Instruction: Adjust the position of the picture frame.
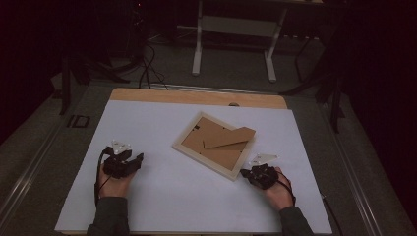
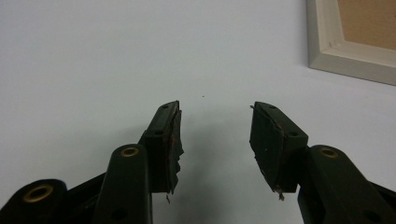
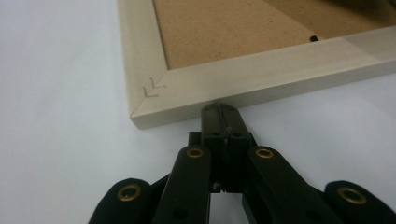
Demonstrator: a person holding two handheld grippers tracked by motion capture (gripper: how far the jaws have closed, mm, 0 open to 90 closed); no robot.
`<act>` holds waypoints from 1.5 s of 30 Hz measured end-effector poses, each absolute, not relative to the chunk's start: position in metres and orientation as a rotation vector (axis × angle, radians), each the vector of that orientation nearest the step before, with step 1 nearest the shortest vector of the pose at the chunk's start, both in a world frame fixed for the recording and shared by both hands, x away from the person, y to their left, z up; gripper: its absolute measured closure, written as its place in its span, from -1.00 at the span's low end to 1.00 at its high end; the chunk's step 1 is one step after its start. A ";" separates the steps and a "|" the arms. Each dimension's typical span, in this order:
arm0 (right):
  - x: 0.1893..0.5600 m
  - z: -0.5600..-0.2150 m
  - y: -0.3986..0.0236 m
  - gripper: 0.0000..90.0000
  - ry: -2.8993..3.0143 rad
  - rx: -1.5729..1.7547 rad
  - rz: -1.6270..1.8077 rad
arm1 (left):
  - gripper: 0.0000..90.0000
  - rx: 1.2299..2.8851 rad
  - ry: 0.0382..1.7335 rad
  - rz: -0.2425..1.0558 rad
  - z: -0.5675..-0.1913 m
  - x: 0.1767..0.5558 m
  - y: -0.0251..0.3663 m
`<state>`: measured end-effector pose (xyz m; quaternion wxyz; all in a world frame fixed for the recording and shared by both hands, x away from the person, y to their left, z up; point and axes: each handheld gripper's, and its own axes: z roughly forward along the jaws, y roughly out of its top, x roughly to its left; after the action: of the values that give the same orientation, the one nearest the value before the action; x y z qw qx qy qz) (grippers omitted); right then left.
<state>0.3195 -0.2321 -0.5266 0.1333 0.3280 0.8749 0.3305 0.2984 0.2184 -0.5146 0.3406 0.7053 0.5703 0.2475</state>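
A pale wooden picture frame [image 1: 215, 139] lies face down on the white table cover, its brown backing board and fold-out stand [image 1: 227, 139] upward. My right gripper [image 1: 244, 173] is shut with nothing between its jaws, and its tips touch the frame's near edge [image 3: 261, 84] close to a corner [image 3: 149, 100]. My left gripper [image 1: 140, 158] rests on the cover to the frame's left, open and empty. In the left gripper view the gripper [image 2: 215, 122] points over bare cover, with a frame corner [image 2: 348, 49] at the upper right.
The white cover [image 1: 162, 196] spreads over a wooden table [image 1: 196, 97] whose far edge shows bare. Beyond it stand a white table base [image 1: 236, 34] and dark stands with cables on the floor [image 1: 147, 69]. A person's hands [image 1: 114, 187] hold both grippers.
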 end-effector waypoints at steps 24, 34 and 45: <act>0.317 -0.529 -0.173 1.00 2.623 0.804 1.017 | 0.20 1.839 1.485 0.638 -0.515 0.299 0.218; 0.319 -0.529 -0.155 1.00 2.648 0.762 1.032 | 0.20 1.832 1.487 0.638 -0.515 0.300 0.219; 0.321 -0.528 -0.149 1.00 2.657 0.733 1.006 | 0.20 1.823 1.493 0.635 -0.515 0.299 0.220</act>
<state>0.3208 -0.1491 -0.5277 0.1038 0.2484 0.9007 0.3411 0.2994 0.2203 -0.5150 0.3435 0.7016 0.5745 0.2444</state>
